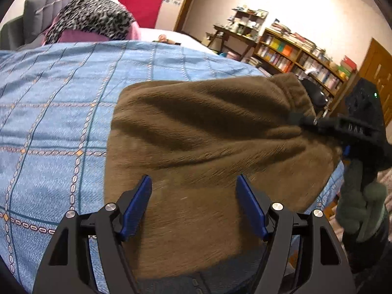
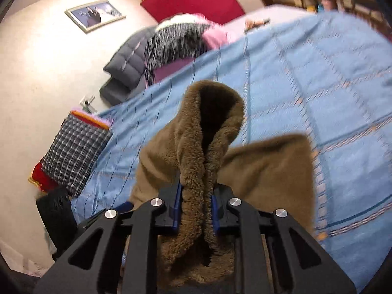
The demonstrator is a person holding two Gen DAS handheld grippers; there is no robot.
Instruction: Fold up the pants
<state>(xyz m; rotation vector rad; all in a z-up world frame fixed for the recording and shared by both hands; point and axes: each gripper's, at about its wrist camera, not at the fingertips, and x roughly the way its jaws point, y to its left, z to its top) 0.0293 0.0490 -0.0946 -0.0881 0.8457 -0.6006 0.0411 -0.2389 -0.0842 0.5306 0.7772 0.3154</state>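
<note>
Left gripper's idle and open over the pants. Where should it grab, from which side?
Probably the near edge of the brown pants, coming down from above. The left gripper straddles flat fabric there; the right gripper is shut on the bunched fleecy end, so a matching grip would keep the fold even.

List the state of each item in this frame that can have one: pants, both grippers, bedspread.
Brown pants: on the bed, one edge bunched and lifted by the right gripper.
Right gripper: shut on the pants' fleecy edge.
Left gripper: open, fingers either side of the pants' fabric, not pinching it.
Blue bedspread: spread flat under the pants.
</note>
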